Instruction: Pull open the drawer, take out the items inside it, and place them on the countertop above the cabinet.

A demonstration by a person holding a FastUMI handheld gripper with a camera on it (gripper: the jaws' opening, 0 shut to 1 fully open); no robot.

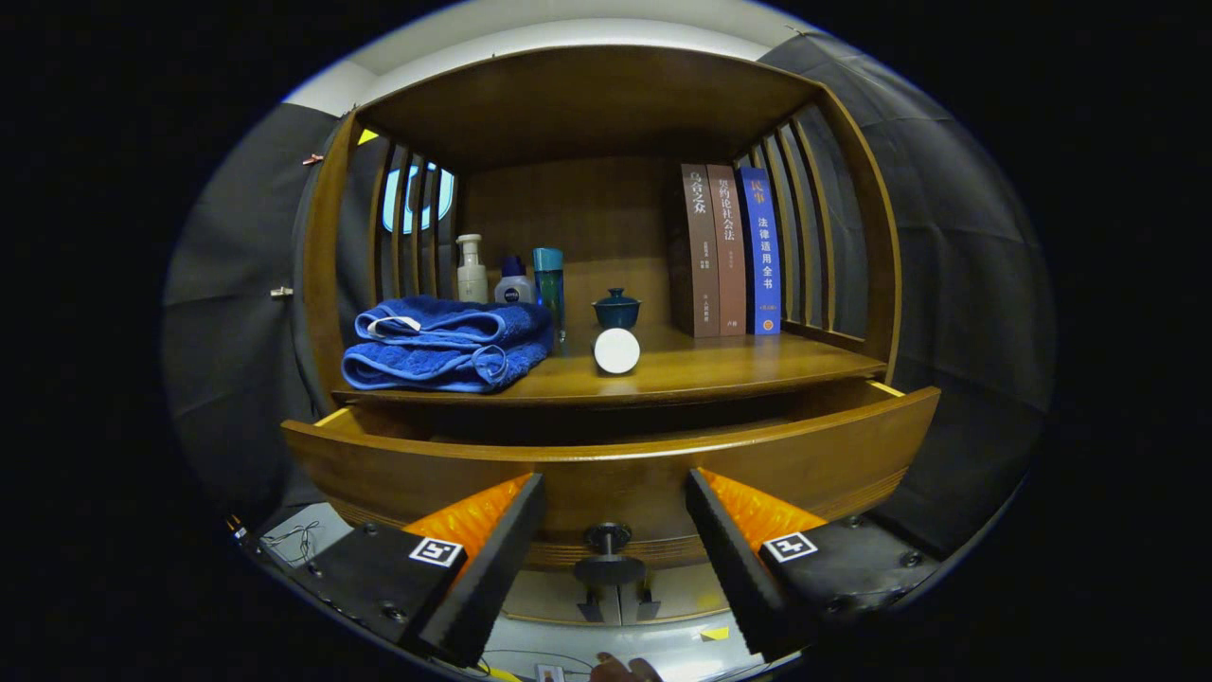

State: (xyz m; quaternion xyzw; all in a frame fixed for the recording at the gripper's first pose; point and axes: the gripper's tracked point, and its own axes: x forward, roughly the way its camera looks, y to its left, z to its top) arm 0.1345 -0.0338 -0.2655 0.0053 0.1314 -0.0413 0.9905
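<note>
Jaws apart — drawer point(606, 474) contents hidden

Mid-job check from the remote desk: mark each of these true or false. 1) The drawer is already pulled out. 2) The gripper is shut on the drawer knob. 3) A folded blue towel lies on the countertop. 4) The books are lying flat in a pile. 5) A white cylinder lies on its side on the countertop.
1) True: the drawer stands out from the cabinet, though its inside is hidden.
2) False: the gripper is open, its fingers apart either side of the knob, not touching it.
3) True: the blue towel lies there, ahead of the bottles.
4) False: the books stand upright.
5) True: the white cylinder lies in front of the small lidded bowl.
</note>
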